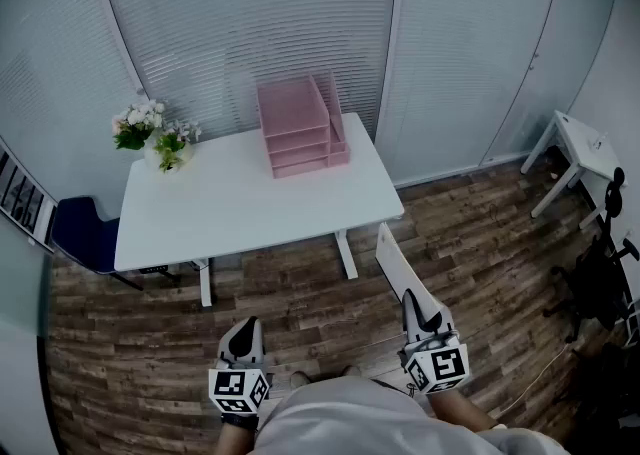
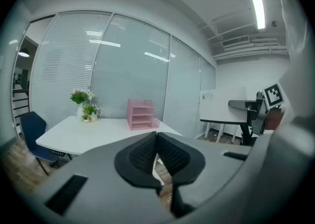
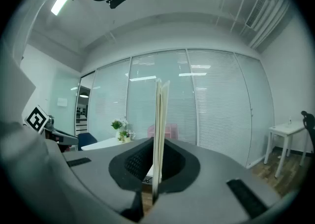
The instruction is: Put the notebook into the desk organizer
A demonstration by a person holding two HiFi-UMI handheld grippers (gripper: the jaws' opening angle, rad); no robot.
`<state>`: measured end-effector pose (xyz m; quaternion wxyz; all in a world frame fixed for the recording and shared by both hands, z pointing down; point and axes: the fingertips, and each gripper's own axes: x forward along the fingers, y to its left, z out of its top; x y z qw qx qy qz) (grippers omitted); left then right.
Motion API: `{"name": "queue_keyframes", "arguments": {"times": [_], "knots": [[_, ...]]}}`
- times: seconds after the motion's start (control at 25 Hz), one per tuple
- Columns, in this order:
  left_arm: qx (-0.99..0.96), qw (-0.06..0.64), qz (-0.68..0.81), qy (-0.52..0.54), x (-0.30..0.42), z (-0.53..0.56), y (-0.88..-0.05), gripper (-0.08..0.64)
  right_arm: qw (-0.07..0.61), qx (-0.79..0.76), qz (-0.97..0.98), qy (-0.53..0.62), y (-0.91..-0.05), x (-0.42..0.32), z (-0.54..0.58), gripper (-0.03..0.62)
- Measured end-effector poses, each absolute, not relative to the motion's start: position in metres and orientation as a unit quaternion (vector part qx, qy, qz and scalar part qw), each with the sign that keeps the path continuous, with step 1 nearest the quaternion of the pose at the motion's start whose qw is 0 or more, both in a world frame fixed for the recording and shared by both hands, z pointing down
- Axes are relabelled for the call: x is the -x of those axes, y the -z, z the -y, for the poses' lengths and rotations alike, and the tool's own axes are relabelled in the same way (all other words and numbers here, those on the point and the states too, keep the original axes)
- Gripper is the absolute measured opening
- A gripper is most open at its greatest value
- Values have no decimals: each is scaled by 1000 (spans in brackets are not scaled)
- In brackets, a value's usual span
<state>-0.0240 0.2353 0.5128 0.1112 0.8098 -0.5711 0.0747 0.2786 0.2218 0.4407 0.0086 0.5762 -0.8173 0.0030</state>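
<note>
White notebook [image 3: 158,119] sits clamped upright in the right hand-held gripper [image 3: 156,156]; the left hand-held gripper [image 2: 157,145] has its jaws together.

dim bluish light; ceiling strip lamp [image 2: 257,7] glares; fisheye edges.

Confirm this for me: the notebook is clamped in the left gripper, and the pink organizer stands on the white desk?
Wrong hand. The notebook is clamped in the right gripper, as the right gripper view shows it edge-on between the jaws; the left gripper is shut on nothing. The pink organizer does stand on the white desk.
</note>
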Motion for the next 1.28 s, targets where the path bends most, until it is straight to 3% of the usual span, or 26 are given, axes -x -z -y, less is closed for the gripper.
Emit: {"name": "queue_keyframes", "arguments": {"times": [0.96,1.28], "knots": [[-789,132,592,-100,1,-244,-541,9,-11,-557,830,-22,-459,-306,-200,18],[-801,143,576,-83,15,-169,-554,9,-9,-568,823,-10,-451,-281,-141,18]]}}
